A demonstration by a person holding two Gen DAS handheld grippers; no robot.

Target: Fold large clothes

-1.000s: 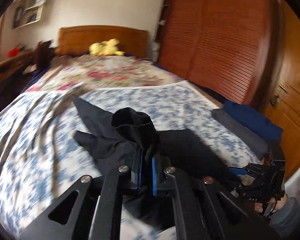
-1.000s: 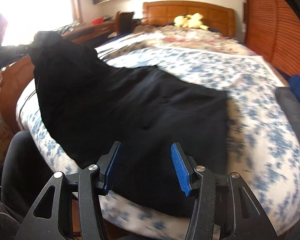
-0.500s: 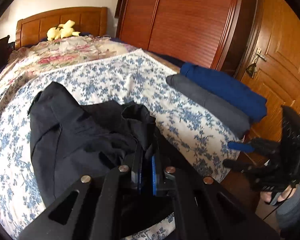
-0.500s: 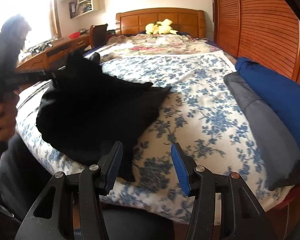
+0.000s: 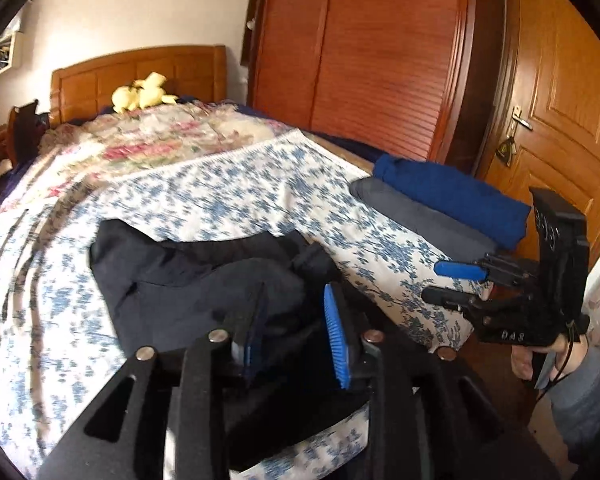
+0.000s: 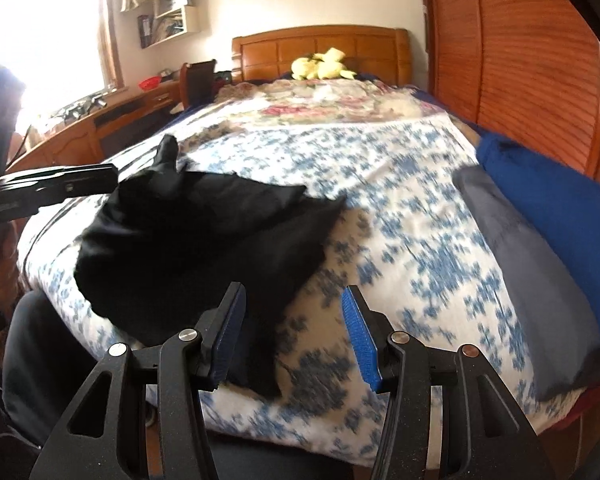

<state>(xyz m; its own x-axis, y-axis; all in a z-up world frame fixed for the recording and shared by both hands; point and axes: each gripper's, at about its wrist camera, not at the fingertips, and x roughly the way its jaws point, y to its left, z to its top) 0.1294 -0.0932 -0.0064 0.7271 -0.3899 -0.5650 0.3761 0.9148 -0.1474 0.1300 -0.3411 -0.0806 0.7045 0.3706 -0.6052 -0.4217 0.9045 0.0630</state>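
Garment: a black garment [image 5: 188,280] lies bunched on the near part of the bed [image 5: 236,196], on the blue-flowered sheet, close to the foot edge; one flap hangs over that edge in the right wrist view.
Progress: judged from how it lies, partly gathered but not a neat fold; layers overlap unevenly, and a point of cloth sticks up at its far left [image 6: 168,152]. Flattening, squaring and a last fold look to be left.
Done pile: a grey fold [image 5: 419,220] and a blue fold [image 5: 455,192] lie side by side at the bed's right edge, apart from the black one; these look finished.
Left gripper [image 5: 296,332]: jaws opening, letting go; dark cloth sits between and under the pads, but the right pad stands clear of it, so I read it as released.
Garment to left gripper: directly ahead and beneath the fingers, touching or nearly so.
Right gripper [image 6: 296,332]: jaws apart and empty, held above the foot edge of the bed.
Garment to right gripper: its hanging flap lies just beside the left finger [image 6: 230,328]; bare sheet shows between the pads.
Room: wooden headboard [image 6: 319,48] with a yellow toy [image 6: 319,66] far back, wardrobe [image 5: 359,60] on the right.
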